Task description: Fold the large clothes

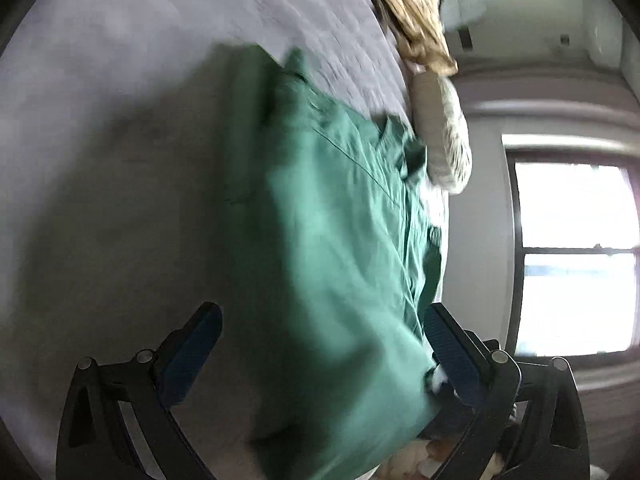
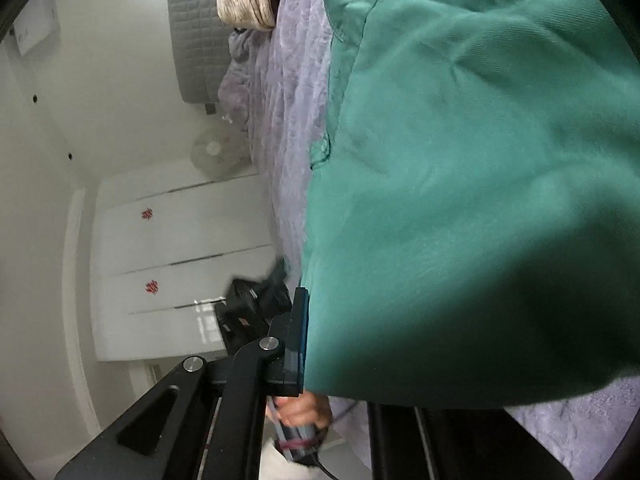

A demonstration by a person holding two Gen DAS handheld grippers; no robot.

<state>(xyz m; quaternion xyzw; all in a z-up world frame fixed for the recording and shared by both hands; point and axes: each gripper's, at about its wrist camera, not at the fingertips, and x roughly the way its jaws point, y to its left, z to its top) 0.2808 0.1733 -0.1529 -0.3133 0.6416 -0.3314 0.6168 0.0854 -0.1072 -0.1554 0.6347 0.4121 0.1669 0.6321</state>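
**Bed with a grey-lilac cover**

The bed (image 1: 120,120) wears a textured grey-lilac cover. A green garment (image 1: 328,220) lies spread across it. At the far end rest a cream patterned pillow (image 1: 444,136) and a tan crumpled cloth (image 1: 412,12), close together.

One green garment (image 1: 340,240), one grey bedspread (image 1: 120,120), two hand-held grippers — left (image 1: 322,344), right (image 2: 310,344) — perhaps one fan (image 2: 218,154)

A home bedroom. Shown by a bed (image 2: 288,128) under a lilac cover with clothes (image 1: 340,220) spread on top, a grey padded headboard (image 2: 192,40), a white wardrobe (image 2: 180,264) with red stickers, a fan (image 2: 218,154) beside the bed, a bright window (image 1: 576,256), plain white walls.
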